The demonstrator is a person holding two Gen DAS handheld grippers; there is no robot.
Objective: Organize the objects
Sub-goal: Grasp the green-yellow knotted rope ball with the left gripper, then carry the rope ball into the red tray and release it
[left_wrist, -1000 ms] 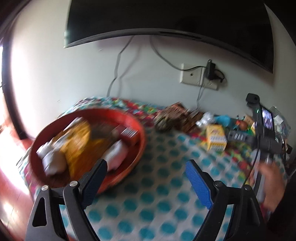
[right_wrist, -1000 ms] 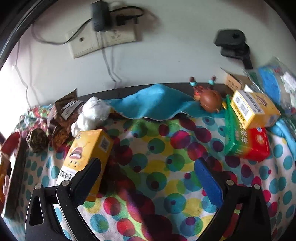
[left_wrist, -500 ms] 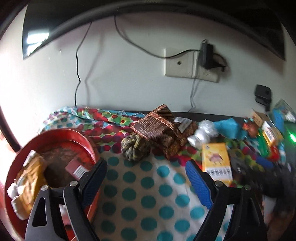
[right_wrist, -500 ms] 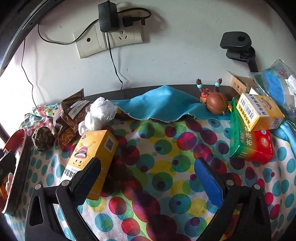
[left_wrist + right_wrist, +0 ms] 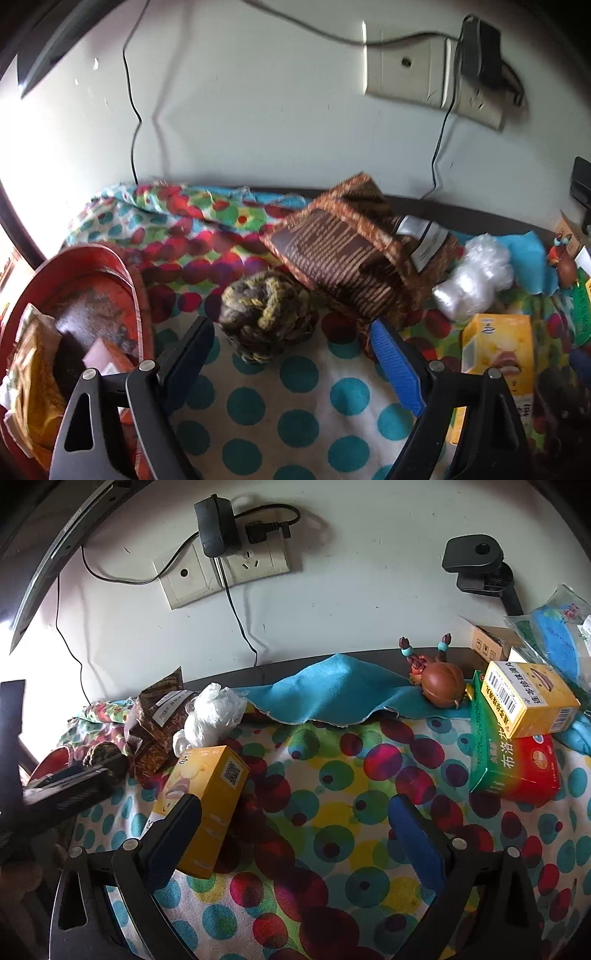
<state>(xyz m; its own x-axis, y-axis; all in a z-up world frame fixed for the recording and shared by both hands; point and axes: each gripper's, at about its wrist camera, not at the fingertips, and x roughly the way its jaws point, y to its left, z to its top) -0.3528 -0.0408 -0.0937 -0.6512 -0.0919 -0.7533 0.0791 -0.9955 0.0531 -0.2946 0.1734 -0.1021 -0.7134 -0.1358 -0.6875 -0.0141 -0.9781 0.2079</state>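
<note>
Holding my left gripper [image 5: 291, 350] spread and empty, I had the rope ball [image 5: 267, 317] lying just ahead between its fingers, beside the red bowl [image 5: 136, 291]. It looked light, soft and grippy; I judged squeezing across its middle best. My right gripper [image 5: 295, 823] hung apart too.

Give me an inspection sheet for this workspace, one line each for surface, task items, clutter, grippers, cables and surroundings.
Surface: polka-dot cloth covers the table, bunched at the far left.
Job's things: rope ball on the cloth; red bowl already holds packets; yellow box lies flat.
Clutter: brown snack bags, plastic wad, blue cloth, brown toy, yellow carton stacked on green-red box.
Grippers: left gripper open, facing the rope ball; right gripper open, empty.
Cables: adapter plugged into wall socket, cords hanging.
Surroundings: white wall; black clamp mount.
</note>
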